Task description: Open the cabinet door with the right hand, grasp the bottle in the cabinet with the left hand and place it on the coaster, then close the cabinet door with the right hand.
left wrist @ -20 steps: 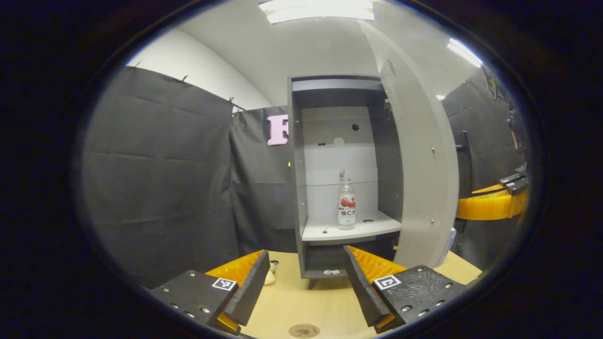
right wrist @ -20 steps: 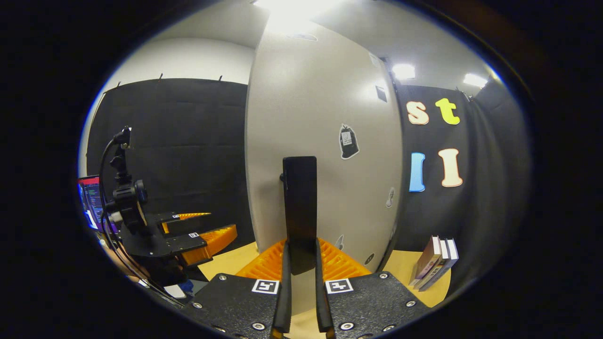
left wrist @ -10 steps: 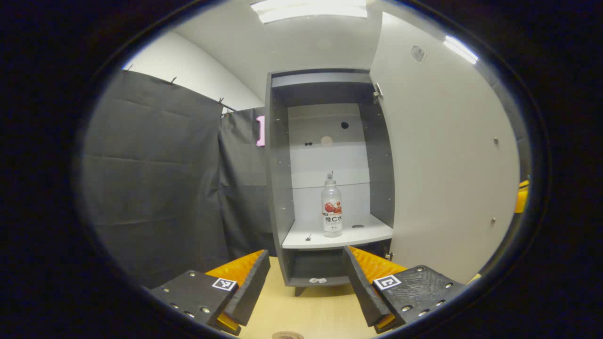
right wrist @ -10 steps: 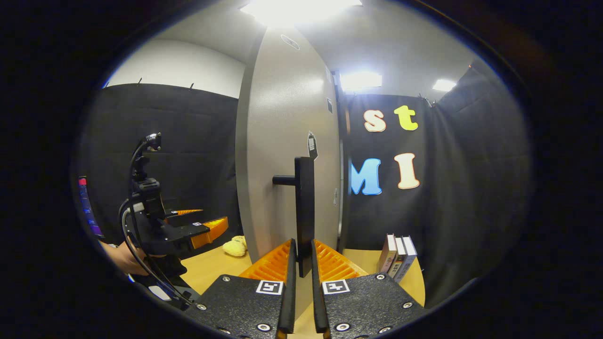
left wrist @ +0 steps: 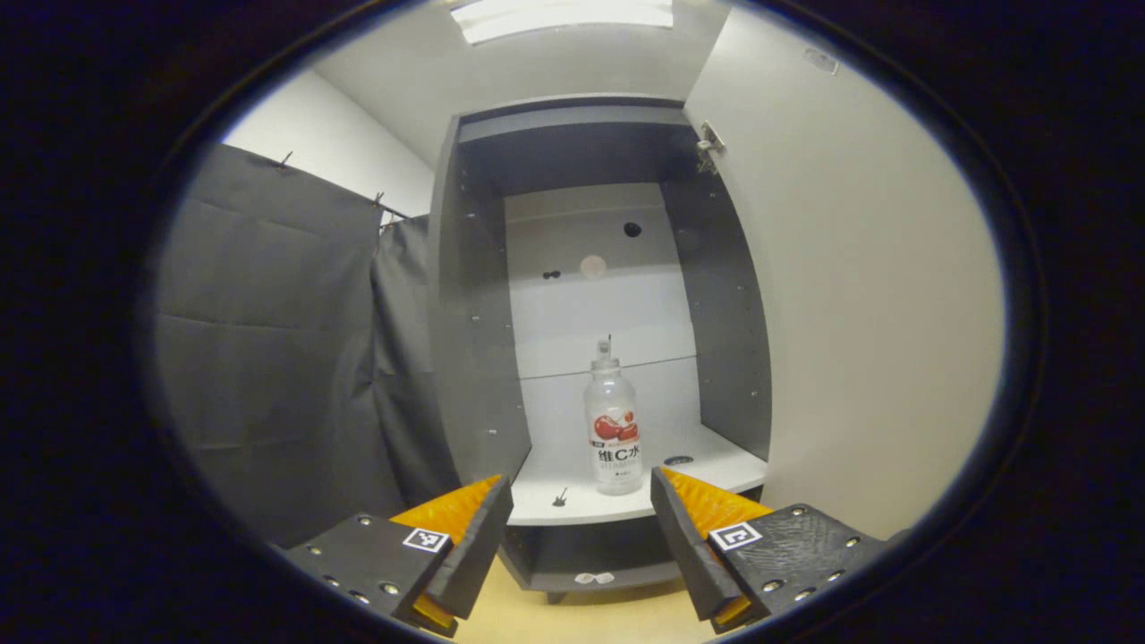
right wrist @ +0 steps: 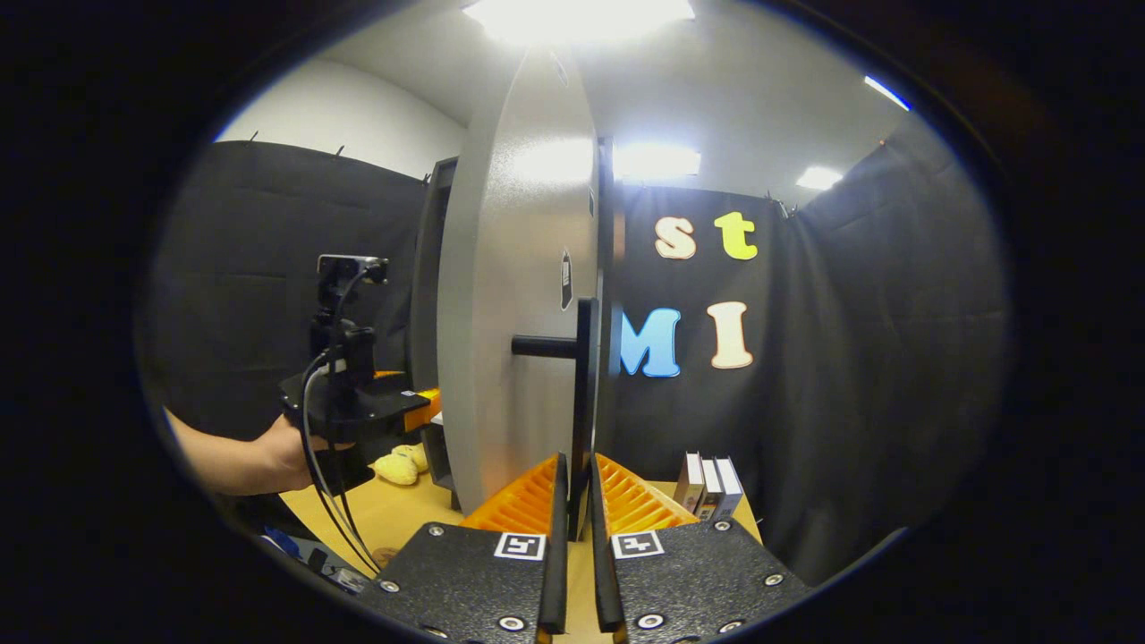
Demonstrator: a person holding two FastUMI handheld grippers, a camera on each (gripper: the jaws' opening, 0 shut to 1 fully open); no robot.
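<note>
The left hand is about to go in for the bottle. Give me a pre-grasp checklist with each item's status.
1. Cabinet door swung wide, opening clear: ok.
2. Right gripper shut on the door handle, holding the door: ok.
3. Bottle upright on the shelf: ok.
4. Left gripper open, gap wider than the bottle: ok.
5. Bottle centred between its fingers: ok, roughly.
6. Fingers around the bottle: not ok, short of it.

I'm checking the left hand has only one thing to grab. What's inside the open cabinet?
One bottle stands upright on the cabinet shelf, with small stickers nearby. The compartment below the shelf is dark and partly hidden behind the left gripper fingers.
</note>
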